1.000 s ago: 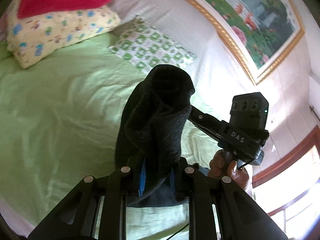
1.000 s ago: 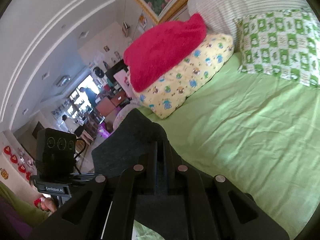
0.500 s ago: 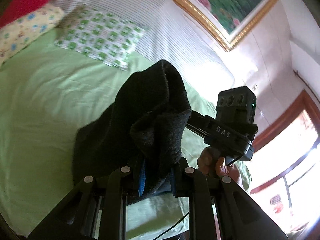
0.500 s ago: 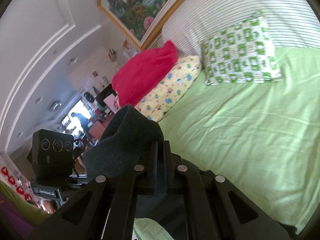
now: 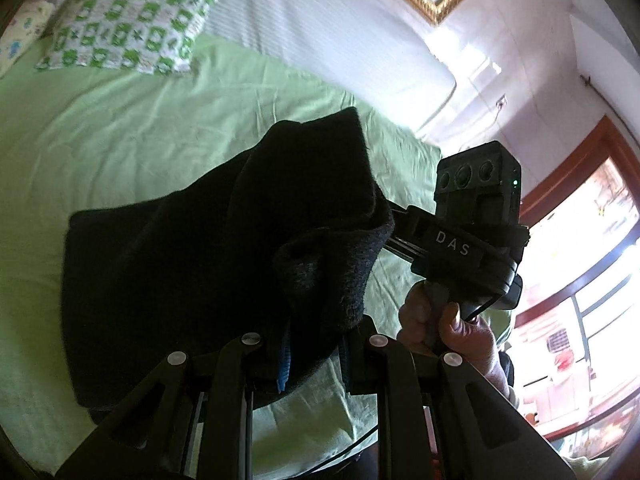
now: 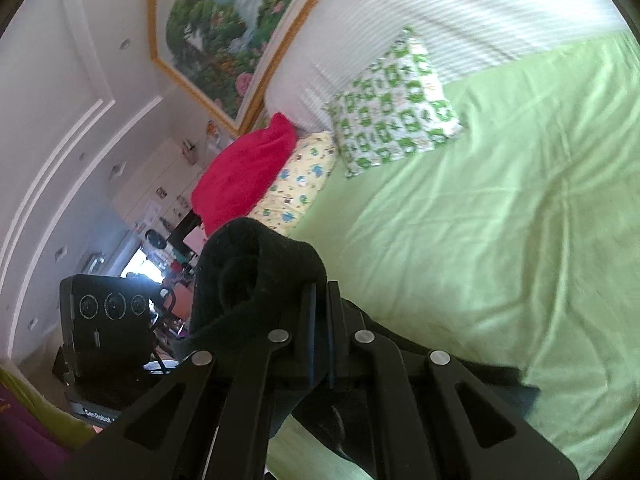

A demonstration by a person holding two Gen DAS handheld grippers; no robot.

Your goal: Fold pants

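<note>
Since a second ago both views have swung right across the bed, and more dark cloth has come to lie flat at frame left in the left view. My left gripper (image 5: pixel 312 344) is clamped on a thick bunch of the black, fuzzy knit pants (image 5: pixel 192 264); my right gripper (image 6: pixel 320 332) pinches another rolled edge, jaws nearly shut on it. The pants hang between the two, lower part draped on the light green wrinkled bedsheet (image 5: pixel 120 136). I judge the risks are these: the plush fabric is bulky and could slip from the narrow pinch, or the fold could land skewed if one side drops first. Upper left in the left view sits a green-and-white patterned pillow (image 5: pixel 128 28).
</note>
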